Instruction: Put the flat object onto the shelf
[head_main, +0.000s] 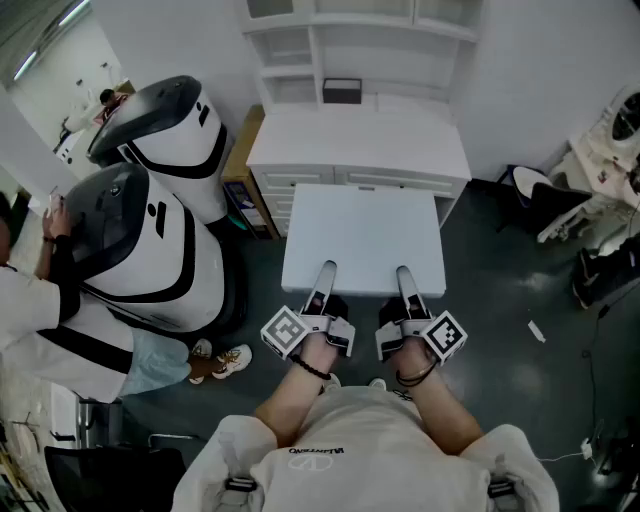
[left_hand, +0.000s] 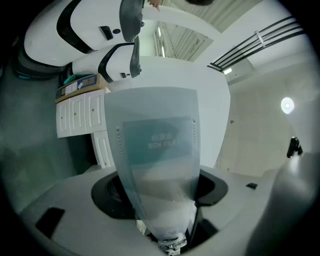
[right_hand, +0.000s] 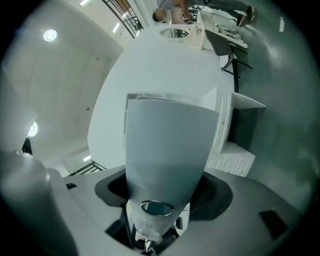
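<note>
A flat white box file (head_main: 362, 240) hangs level in front of me, above the dark floor. My left gripper (head_main: 326, 272) and right gripper (head_main: 403, 272) each clamp its near edge, side by side. In the left gripper view the file (left_hand: 157, 145) runs edge-on out of the jaws, its printed label showing. The right gripper view has the file (right_hand: 170, 145) filling the gap between the jaws in the same way. Just beyond the file's far edge stands the white cabinet (head_main: 360, 140), with open shelves (head_main: 300, 60) above it.
A small dark box (head_main: 342, 90) sits on the lowest shelf. Two large white and black robot bodies (head_main: 150, 230) stand at the left, with a person (head_main: 30, 290) beside them. A brown box (head_main: 240, 165) leans by the cabinet. A black chair (head_main: 545, 200) is at the right.
</note>
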